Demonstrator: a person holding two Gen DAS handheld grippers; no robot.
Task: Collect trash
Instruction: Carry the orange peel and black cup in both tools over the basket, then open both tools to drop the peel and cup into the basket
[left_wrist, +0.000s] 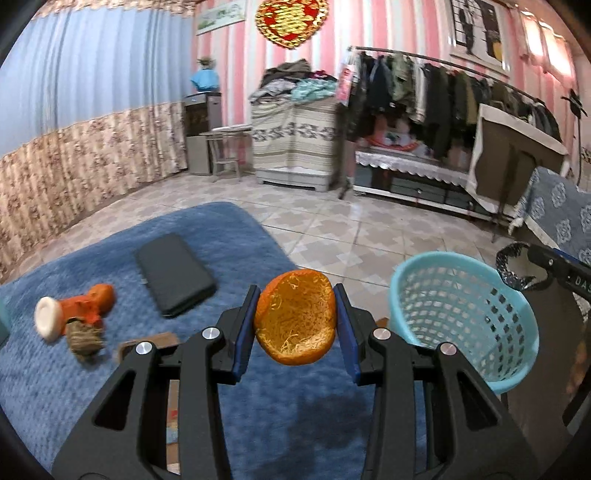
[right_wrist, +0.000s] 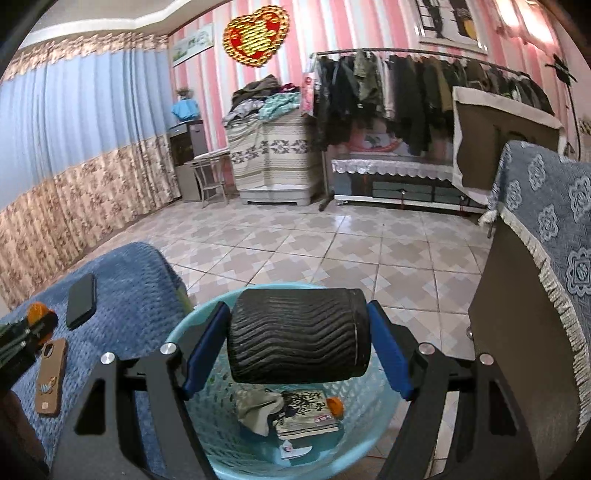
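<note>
My left tool (left_wrist: 295, 325) is clamped on a hollow orange peel half (left_wrist: 295, 317), held above the blue blanket (left_wrist: 92, 387) with the turquoise basket (left_wrist: 509, 373) just to its right. My right tool (right_wrist: 295, 343) grips a black ribbed cup (right_wrist: 299, 336) sideways, directly over the same basket (right_wrist: 177, 339), which already holds a crumpled tissue (right_wrist: 255, 406), a printed packet (right_wrist: 306, 410) and a small orange scrap (right_wrist: 335, 405). On the blanket to the left lie a black phone (left_wrist: 173, 273), an orange toy (left_wrist: 85, 306) touching a twine ball (left_wrist: 83, 338), and a brown phone case (right_wrist: 51, 376). A covered chair (right_wrist: 546, 229) stands close on the right.
</note>
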